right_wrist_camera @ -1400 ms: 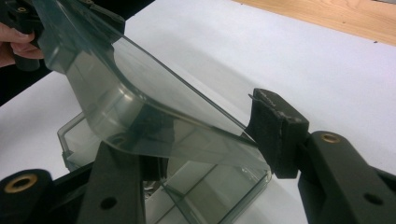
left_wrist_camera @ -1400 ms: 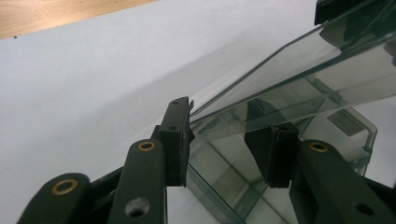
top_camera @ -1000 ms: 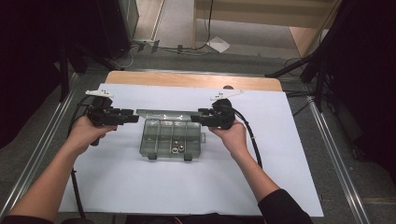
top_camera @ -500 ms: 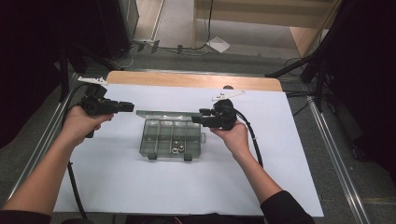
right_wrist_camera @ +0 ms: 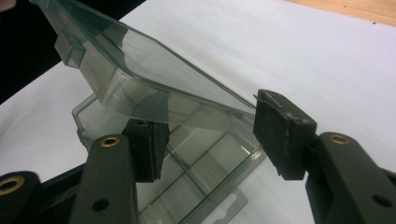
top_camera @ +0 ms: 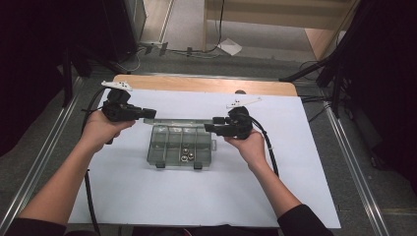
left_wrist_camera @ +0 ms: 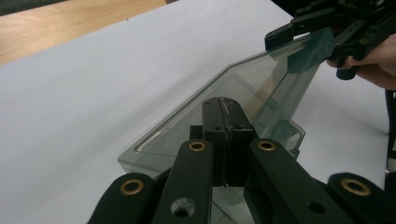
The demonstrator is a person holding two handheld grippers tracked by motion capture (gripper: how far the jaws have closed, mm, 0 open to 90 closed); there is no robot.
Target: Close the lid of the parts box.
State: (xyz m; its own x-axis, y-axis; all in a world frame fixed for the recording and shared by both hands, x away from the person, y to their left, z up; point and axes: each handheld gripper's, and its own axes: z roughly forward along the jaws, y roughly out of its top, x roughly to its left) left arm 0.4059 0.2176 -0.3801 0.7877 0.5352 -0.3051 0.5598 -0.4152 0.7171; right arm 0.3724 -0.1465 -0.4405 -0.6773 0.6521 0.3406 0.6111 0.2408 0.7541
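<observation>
Lid opening is the work in hand on the clear smoke-tinted plastic compartment box (top_camera: 181,147), which is sitting at the centre of the white paper sheet (top_camera: 295,196) covering the wooden table (top_camera: 206,84). Its long axis is running from 9 o'clock to 3 o'clock in the high view, and several small metal nuts (top_camera: 187,156) are lying in its middle compartments.

The transparent hinged lid (right_wrist_camera: 140,79) is standing raised at a slant over the tray, hinged along the 12 o'clock edge.

The right gripper (top_camera: 210,128) is the nearer tool: it is stationed at the box's 3 o'clock end, pointing toward 9 o'clock. Its jaws are standing apart, roughly half open, straddling the lid's end edge; in the right gripper view the pads (right_wrist_camera: 280,135) appear clear of the plastic, so no clamping is judged.

The left gripper (top_camera: 150,113) is hovering near the box's 10 o'clock corner, pointing toward 3 o'clock. Its jaws have just been closing and are now pressed together with nothing between them (left_wrist_camera: 225,135).

The coming move is turning on the lid lying between the right jaws.
</observation>
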